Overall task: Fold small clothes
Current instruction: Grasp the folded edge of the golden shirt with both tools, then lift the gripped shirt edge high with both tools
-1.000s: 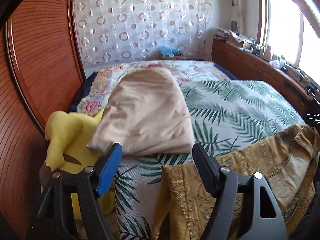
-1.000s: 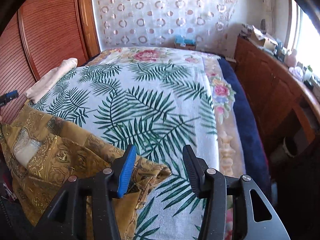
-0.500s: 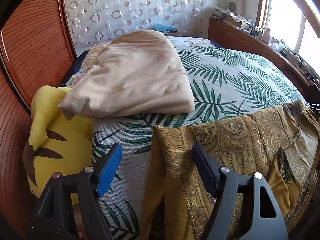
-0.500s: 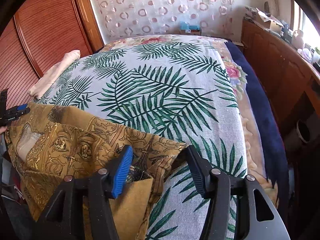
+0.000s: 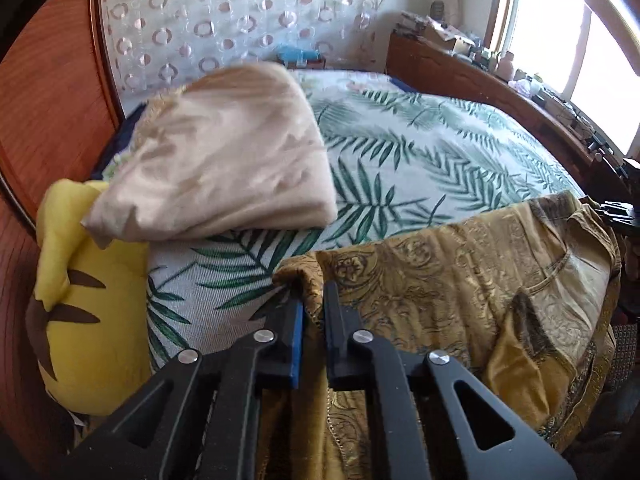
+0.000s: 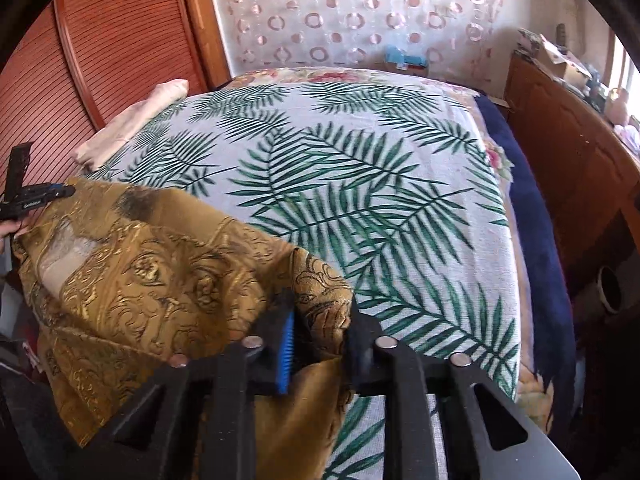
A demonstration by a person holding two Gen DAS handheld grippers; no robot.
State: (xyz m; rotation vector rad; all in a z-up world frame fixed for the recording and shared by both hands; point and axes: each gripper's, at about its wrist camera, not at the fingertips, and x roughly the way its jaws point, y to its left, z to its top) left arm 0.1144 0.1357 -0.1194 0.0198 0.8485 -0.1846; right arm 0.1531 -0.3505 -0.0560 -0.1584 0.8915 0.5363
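A gold patterned garment (image 5: 460, 292) lies over the near edge of the bed and hangs down in front. My left gripper (image 5: 314, 300) is shut on its left corner. In the right wrist view the same garment (image 6: 152, 264) spreads to the left, and my right gripper (image 6: 320, 312) is closed on its bunched right corner. The left gripper also shows at the far left of the right wrist view (image 6: 36, 196), at the garment's other corner. A folded beige cloth (image 5: 224, 156) lies on the bed's left side.
The bed has a palm-leaf cover (image 6: 360, 168). A yellow plush toy (image 5: 84, 308) sits between bed and the wooden wardrobe (image 5: 48, 100). A wooden cabinet (image 6: 572, 152) with clutter runs along the right. A patterned curtain (image 6: 352, 12) hangs behind.
Both grippers moved forward onto the gold garment and closed on its two corners. They were open half a second ago.
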